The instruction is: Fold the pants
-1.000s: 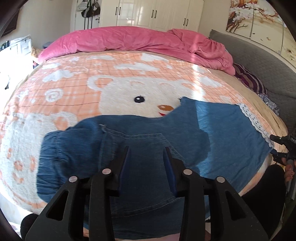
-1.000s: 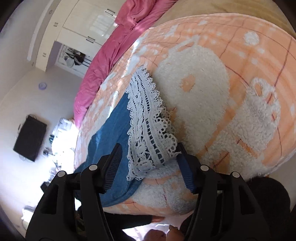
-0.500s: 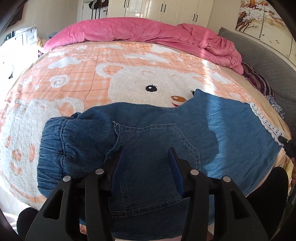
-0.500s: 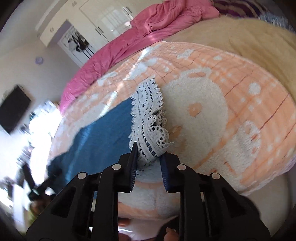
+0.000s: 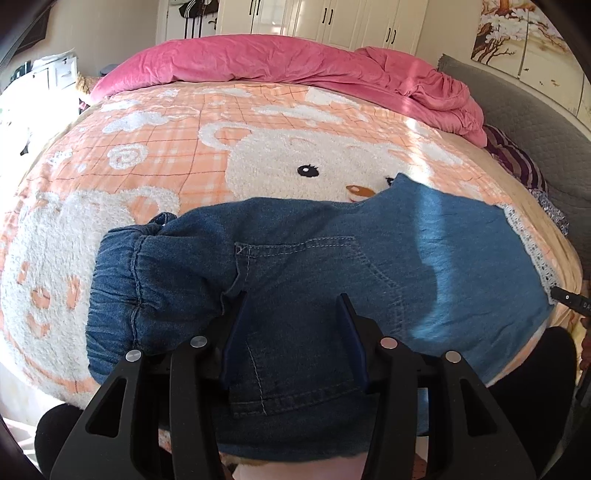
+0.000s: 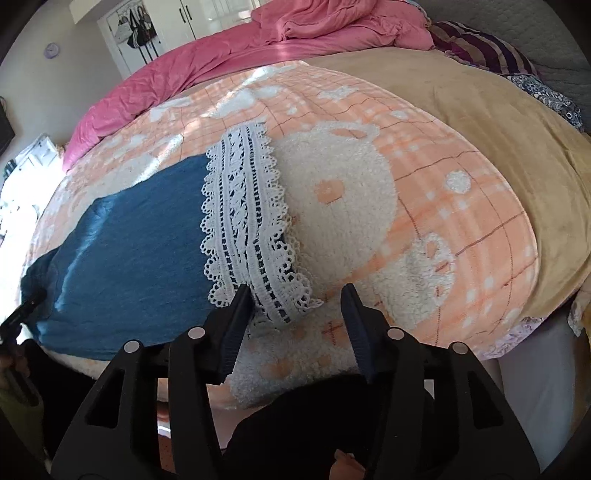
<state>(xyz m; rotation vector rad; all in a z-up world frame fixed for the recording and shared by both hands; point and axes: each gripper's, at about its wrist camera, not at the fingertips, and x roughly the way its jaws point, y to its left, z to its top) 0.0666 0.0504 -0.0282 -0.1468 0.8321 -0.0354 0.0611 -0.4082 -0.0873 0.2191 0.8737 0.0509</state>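
The blue denim pants with the white lace hem [image 5: 332, 266] lie flat across the near side of the bed, already doubled leg on leg by the look of it, elastic waistband at nine o'clock in the left wrist view and the lace trim [image 6: 251, 229] out at three o'clock.

The left gripper [image 5: 291, 332] hangs over the seat of the pants beside the back pocket, its jaws opening, about half apart, with denim beneath them but nothing pinched. The right gripper [image 6: 295, 317] sits at the hem end, jaws opening too. The near corner of the lace lies just by the left-hand finger [image 6: 236, 317], and the pads do not press on it.

To do this fold well, I would say each gripper wants a firm bite through both layers at the near edge, one at the hem corner and one nearer the waist. The hem should then be carried towards nine o'clock in one level sweep, so the lace lands square on the waistband. Lace is loose and holey; a shallow nip may slip.

The orange and white fleecy bear-print blanket [image 5: 184, 147] beneath is soft and grippy, so dragging would rumple things. A crumpled pink duvet [image 5: 295, 66] is heaped at twelve o'clock, with white wardrobe doors [image 5: 332, 18] behind it.
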